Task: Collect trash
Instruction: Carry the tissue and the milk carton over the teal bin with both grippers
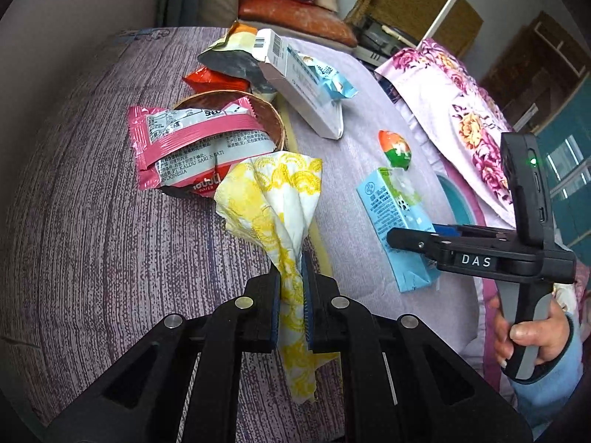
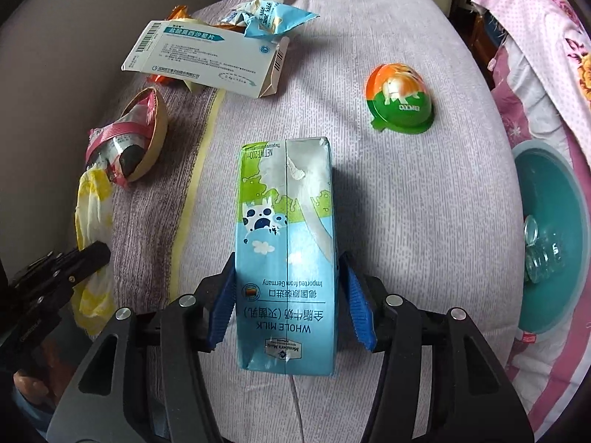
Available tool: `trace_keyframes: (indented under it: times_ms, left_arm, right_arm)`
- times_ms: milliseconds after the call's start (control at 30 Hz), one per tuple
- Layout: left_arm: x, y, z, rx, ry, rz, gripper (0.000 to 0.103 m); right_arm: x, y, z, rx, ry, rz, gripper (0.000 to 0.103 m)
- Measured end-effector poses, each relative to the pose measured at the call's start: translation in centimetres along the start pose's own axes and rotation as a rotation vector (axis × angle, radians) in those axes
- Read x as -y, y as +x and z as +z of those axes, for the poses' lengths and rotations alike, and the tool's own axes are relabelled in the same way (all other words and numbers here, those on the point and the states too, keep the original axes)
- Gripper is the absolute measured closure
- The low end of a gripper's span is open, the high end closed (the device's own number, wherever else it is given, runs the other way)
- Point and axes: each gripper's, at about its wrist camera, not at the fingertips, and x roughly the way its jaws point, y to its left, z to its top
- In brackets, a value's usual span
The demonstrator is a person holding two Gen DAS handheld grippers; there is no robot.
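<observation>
My left gripper (image 1: 291, 269) is shut on a yellow-and-white crumpled napkin (image 1: 275, 199) and holds it above the purple cloth, beside a small wooden bowl (image 1: 271, 116) stuffed with a pink wrapper (image 1: 184, 136). My right gripper (image 2: 288, 277) straddles a blue milk carton (image 2: 286, 243) lying flat; its blue pads stand at the carton's two sides, the left pad touching, the right pad slightly apart. The carton (image 1: 397, 217) and the right gripper (image 1: 397, 238) also show in the left wrist view. The napkin (image 2: 92, 229) and left gripper (image 2: 99, 253) show in the right wrist view.
A white medicine box (image 2: 207, 59), a light blue wrapper (image 2: 273, 14), an orange wrapper (image 1: 214, 79) and a silver snack bag (image 1: 229, 59) lie at the far side. An orange-green plastic dome (image 2: 399, 96) sits to the right. A teal basin (image 2: 554, 221) holds a clear bottle. Floral fabric (image 1: 469, 110) hangs at right.
</observation>
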Motion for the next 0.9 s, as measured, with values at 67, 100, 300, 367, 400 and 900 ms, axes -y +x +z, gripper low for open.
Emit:
trace_keyframes:
  times_ms: [67,100,300,367,400,900]
  left_arm:
    - [0.1,0.1,0.1,-0.002,0.005,-0.005,0.092]
    - [0.3,0.2,0.2,-0.003,0.009,-0.007,0.092]
    - [2.3,1.0,1.2,-0.019,0.061,-0.031,0.092]
    - [3.6,1.5,1.7,-0.025,0.088,-0.045,0.092]
    - [4.4,1.8,2.0,-0.028,0.106,-0.052,0.092]
    - [19.6,8.3,6.1,-0.078,0.385,-0.167,0.092]
  right_arm:
    - [-0.1,-0.4,0.1,0.017,-0.001,0.010,0.052]
    - [0.1,-0.7,0.1,0.023,0.007,0.024,0.052]
    - [3.3,-4.4,0.5,0.110,0.091,0.053,0.052]
    - [4.7,-5.7,0.4,0.141,0.119,0.049,0.052]
    - [5.3,-6.2,0.5,0.153,0.129,0.046,0.052]
    - [17.9,-12.1,-2.4,0.270,0.338,-0.101,0.052]
